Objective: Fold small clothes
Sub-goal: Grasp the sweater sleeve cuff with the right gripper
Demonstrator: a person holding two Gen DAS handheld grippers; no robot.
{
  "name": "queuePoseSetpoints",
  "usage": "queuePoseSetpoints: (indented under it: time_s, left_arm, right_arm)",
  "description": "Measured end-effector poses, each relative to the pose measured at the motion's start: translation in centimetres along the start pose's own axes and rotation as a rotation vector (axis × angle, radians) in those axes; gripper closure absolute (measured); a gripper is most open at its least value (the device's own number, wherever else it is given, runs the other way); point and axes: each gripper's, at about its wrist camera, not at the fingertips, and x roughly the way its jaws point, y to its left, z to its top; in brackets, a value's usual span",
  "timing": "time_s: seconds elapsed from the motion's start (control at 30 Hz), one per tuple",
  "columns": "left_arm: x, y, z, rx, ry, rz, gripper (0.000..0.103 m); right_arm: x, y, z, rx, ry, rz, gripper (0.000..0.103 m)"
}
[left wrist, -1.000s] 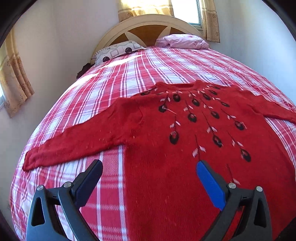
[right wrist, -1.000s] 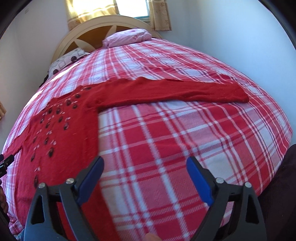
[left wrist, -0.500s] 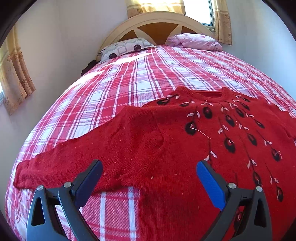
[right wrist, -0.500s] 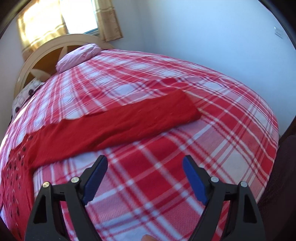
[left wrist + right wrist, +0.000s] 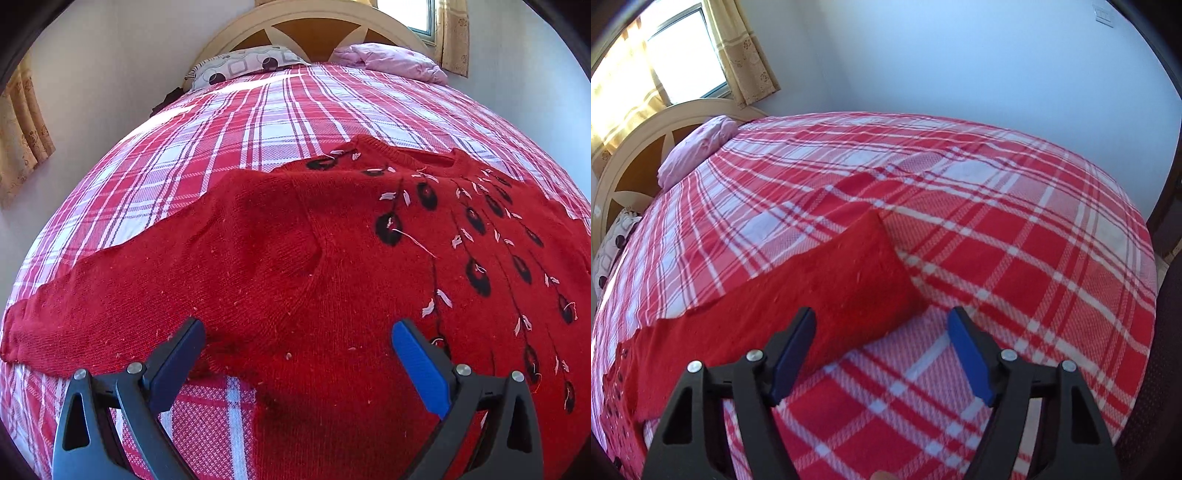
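Note:
A red knit sweater (image 5: 295, 266) with black and white embroidery lies flat, front up, on the red plaid bedspread (image 5: 258, 122). My left gripper (image 5: 295, 350) is open and empty, just above the sweater's left underarm, where the sleeve (image 5: 92, 314) runs off to the left. In the right wrist view the other sleeve (image 5: 812, 291) lies stretched out, its cuff end (image 5: 882, 266) just ahead of my right gripper (image 5: 882, 343), which is open and empty above the sleeve's lower edge.
A patterned pillow (image 5: 243, 68) and a pink pillow (image 5: 391, 61) lie at the wooden headboard (image 5: 314, 26). White walls close in on both sides. The bed's right edge (image 5: 1148, 258) drops off near a dark object (image 5: 1160, 369).
Both grippers have moved forward and lower over the sweater. The left went from the hem side up to the underarm; the right swung right toward the sleeve cuff. Both stayed open.

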Motion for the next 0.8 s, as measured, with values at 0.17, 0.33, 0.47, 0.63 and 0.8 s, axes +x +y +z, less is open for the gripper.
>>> queuePoseSetpoints:
  time_s: [0.17, 0.33, 0.47, 0.63, 0.8]
  left_arm:
    - [0.2, 0.0, -0.1, -0.006, 0.002, -0.007, 0.001]
    - [0.2, 0.1, -0.1, -0.009, 0.004, -0.005, 0.001]
    - [0.3, -0.1, -0.1, -0.002, 0.006, -0.011, 0.001]
    - [0.4, 0.0, -0.1, -0.009, 0.011, -0.029, 0.001]
    - [0.0, 0.4, -0.1, -0.034, -0.005, -0.055, 0.001]
  right_arm:
    - [1.2, 0.2, 1.3, -0.004, -0.003, -0.011, 0.054]
    - [1.6, 0.8, 1.5, -0.020, 0.024, 0.041, 0.074]
    - [1.8, 1.5, 1.6, -0.035, 0.052, 0.083, 0.082]
    - [0.7, 3.6, 2.3, -0.079, 0.053, 0.134, 0.084]
    - [-2.6, 8.1, 3.6, -0.162, 0.010, 0.218, 0.085]
